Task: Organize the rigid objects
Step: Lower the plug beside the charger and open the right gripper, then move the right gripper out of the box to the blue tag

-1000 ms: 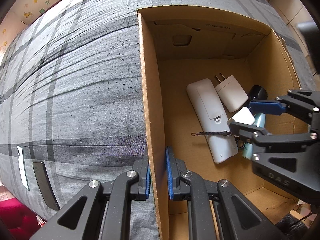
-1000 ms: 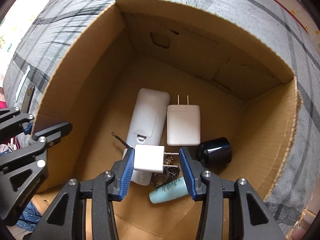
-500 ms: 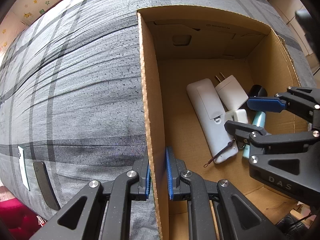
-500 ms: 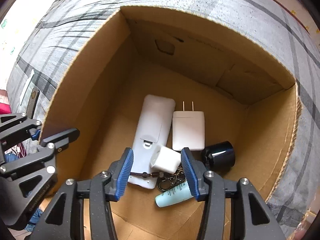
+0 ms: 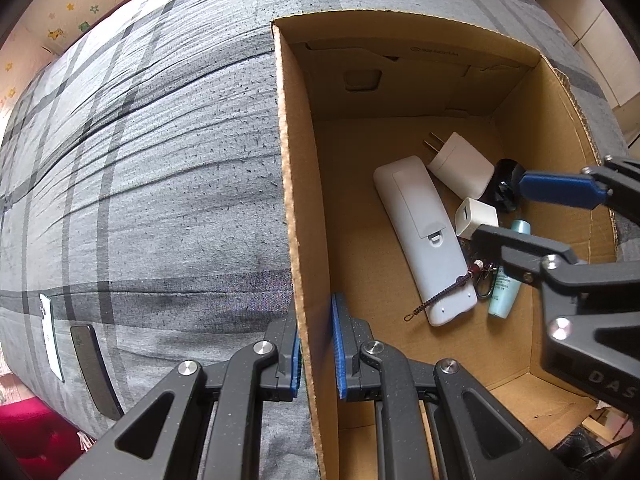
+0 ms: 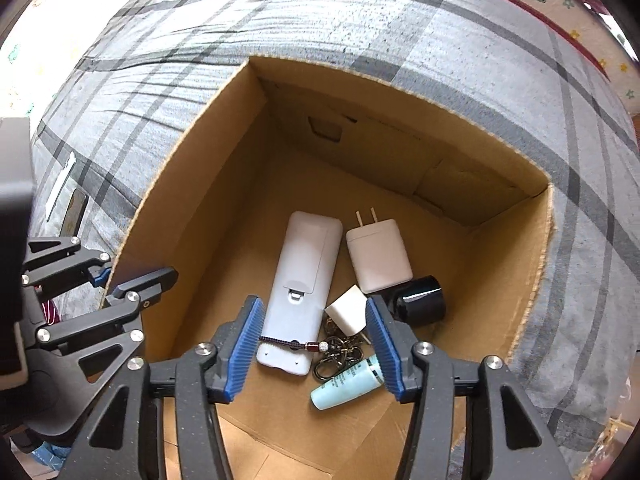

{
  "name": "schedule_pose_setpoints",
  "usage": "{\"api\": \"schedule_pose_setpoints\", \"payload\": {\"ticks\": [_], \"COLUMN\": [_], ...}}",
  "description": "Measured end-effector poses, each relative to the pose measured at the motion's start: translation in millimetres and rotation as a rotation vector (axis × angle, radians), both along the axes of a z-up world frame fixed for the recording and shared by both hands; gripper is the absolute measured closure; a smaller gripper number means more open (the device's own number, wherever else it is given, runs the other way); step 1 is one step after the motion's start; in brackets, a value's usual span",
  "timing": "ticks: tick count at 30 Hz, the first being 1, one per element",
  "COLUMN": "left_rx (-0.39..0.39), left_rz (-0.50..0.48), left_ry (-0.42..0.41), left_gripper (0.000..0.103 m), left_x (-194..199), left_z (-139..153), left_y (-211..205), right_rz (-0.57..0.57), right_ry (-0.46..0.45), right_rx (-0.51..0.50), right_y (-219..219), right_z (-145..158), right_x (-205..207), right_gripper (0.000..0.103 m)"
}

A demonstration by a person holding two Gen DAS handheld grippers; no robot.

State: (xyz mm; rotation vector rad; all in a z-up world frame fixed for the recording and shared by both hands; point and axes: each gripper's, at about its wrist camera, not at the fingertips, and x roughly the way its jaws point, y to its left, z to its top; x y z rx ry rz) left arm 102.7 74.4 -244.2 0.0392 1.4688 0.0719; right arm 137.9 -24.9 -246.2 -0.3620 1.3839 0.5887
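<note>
An open cardboard box (image 5: 308,208) sits on a grey plaid bedcover. My left gripper (image 5: 316,356) is shut on the box's left wall, one pad on each side. On the box floor lie a white remote (image 6: 304,284), a large white charger (image 6: 378,256), a small white charger cube (image 6: 347,310), a black cap (image 6: 420,300), a keychain (image 6: 336,352) and a teal tube (image 6: 348,380). My right gripper (image 6: 316,344) hangs above them with its jaws opening. Nothing is held between its pads; the cube lies well below them.
The plaid bedcover (image 5: 140,160) spreads all around the box. A white phone (image 5: 50,332) and a dark phone (image 5: 94,372) lie at its left edge. The box walls stand tall on every side of the objects.
The right gripper let go of the small white charger cube, which dropped beside the remote. It then rose and opened wider. The left gripper stayed on the wall.
</note>
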Motion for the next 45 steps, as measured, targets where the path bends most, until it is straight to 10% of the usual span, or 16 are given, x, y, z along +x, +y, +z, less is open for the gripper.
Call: {"api": "schedule_pose_setpoints", "payload": {"ticks": [19, 45], "left_rx": [0.018, 0.026], "left_rz": [-0.006, -0.005], "left_ry": [-0.002, 0.0], "left_gripper": [0.09, 0.09], "left_x": [0.3, 0.8], "left_z": [4.6, 5.6], "left_y": [-5.3, -8.8], "right_rz": [-0.048, -0.21], "right_ry": [-0.088, -0.154], "right_rx": [0.04, 0.013], "right_y": [-19.7, -104.5], "right_z": [49.5, 73.3], "right_x": [-4.7, 24.4], "right_gripper": [0.001, 0.0]}}
